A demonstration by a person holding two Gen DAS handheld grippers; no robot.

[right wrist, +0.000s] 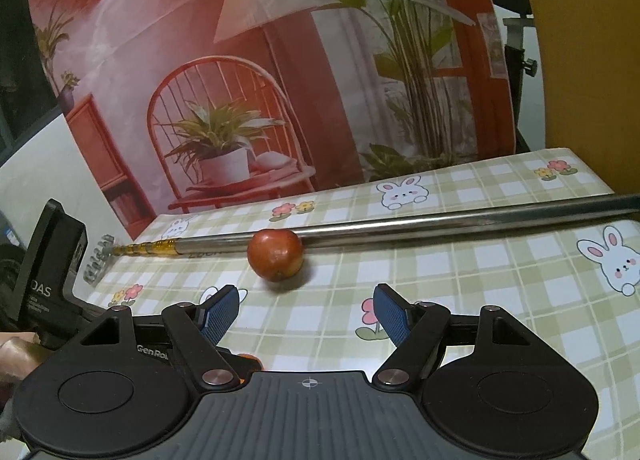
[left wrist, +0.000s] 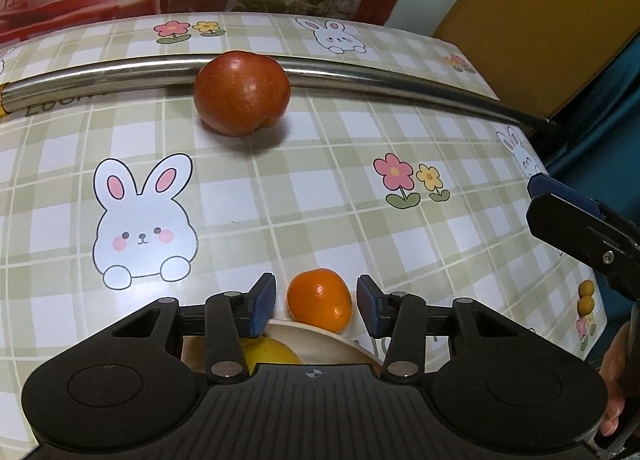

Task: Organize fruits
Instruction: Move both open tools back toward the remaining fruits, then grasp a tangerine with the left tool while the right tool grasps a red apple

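Note:
A small orange (left wrist: 320, 300) sits between the blue pads of my left gripper (left wrist: 317, 302), just beyond the rim of a white bowl (left wrist: 340, 344). A thin gap shows on each side of the orange, so the jaws stand open around it. A yellow fruit (left wrist: 272, 354) lies in the bowl, mostly hidden by the gripper body. Farther back, a red apple (left wrist: 242, 93) (right wrist: 275, 260) rests against a metal rod (left wrist: 380, 77). My right gripper (right wrist: 306, 316) hovers open and empty in front of the apple; one of its fingers (left wrist: 560, 203) shows at the right edge of the left wrist view.
The metal rod (right wrist: 440, 225) lies across the far side of the checked bunny tablecloth (left wrist: 320, 199), with a yellow collar and a comb-like end (right wrist: 98, 260) at the left. A printed backdrop (right wrist: 280, 79) stands behind the table. A hand (left wrist: 612, 388) holds the right gripper.

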